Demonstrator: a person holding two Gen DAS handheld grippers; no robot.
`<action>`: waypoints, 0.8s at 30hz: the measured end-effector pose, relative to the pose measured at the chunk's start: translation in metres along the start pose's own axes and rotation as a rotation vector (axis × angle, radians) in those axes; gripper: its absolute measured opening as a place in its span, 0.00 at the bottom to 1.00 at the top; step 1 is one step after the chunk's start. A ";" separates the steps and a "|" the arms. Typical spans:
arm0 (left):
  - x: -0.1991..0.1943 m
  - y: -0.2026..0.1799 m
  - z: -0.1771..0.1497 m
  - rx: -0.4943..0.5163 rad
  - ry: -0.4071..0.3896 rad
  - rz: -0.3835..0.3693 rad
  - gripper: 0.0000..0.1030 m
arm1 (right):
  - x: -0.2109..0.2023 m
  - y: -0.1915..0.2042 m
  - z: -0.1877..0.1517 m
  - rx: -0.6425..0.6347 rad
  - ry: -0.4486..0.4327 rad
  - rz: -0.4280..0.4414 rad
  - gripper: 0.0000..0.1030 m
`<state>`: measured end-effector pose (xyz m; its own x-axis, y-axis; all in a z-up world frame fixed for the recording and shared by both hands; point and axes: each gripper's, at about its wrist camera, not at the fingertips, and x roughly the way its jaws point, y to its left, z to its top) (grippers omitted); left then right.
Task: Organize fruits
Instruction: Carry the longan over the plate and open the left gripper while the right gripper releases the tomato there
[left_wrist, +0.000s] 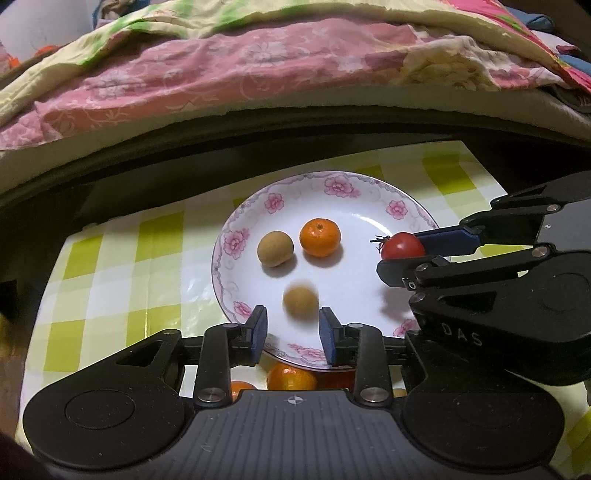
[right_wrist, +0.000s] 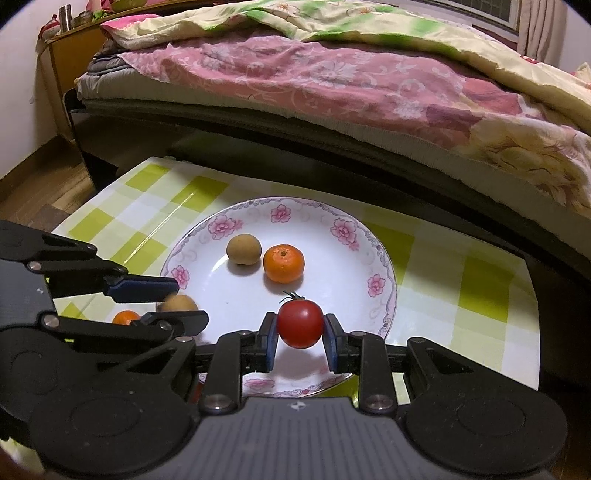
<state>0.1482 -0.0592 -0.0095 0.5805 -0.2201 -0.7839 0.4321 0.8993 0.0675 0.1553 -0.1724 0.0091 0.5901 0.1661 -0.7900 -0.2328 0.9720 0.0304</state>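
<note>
Your right hand-held gripper (right_wrist: 300, 338) clamps a round red tomato with a green stalk (right_wrist: 300, 323) between its blue pads, low in the middle of the right wrist view, above the near part of the white china plate with pink flowers on its rim (right_wrist: 380, 254). Your left hand-held gripper (left_wrist: 291, 330) stands parted, its pads clear of the blurred small tan round fruit (left_wrist: 300, 302) that shows just beyond and between the tips, over the plate's near side. Further up the plate, in mid-frame, a second tan round fruit (left_wrist: 275, 248) and a small orange mandarin (left_wrist: 319, 236) rest close together. Two more orange mandarins (left_wrist: 291, 376) sit on the bench with the green-and-white checked cloth (left_wrist: 122, 258) just below the plate's near rim, partly hidden behind your left gripper's body. A bed with a pink flowered quilt (right_wrist: 332, 85) fills the top of both views.
</note>
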 end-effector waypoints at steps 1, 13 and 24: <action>0.000 0.000 0.000 -0.003 -0.001 -0.002 0.40 | 0.000 -0.001 0.000 0.002 0.000 0.000 0.31; -0.008 0.005 0.003 -0.030 -0.027 -0.001 0.53 | -0.001 -0.006 0.002 0.026 -0.006 -0.009 0.33; -0.013 0.005 -0.001 -0.030 -0.032 -0.009 0.60 | -0.006 -0.010 0.003 0.045 -0.012 -0.020 0.34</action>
<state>0.1425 -0.0513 0.0004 0.5983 -0.2398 -0.7645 0.4172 0.9078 0.0417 0.1559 -0.1824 0.0155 0.6035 0.1485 -0.7834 -0.1862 0.9816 0.0427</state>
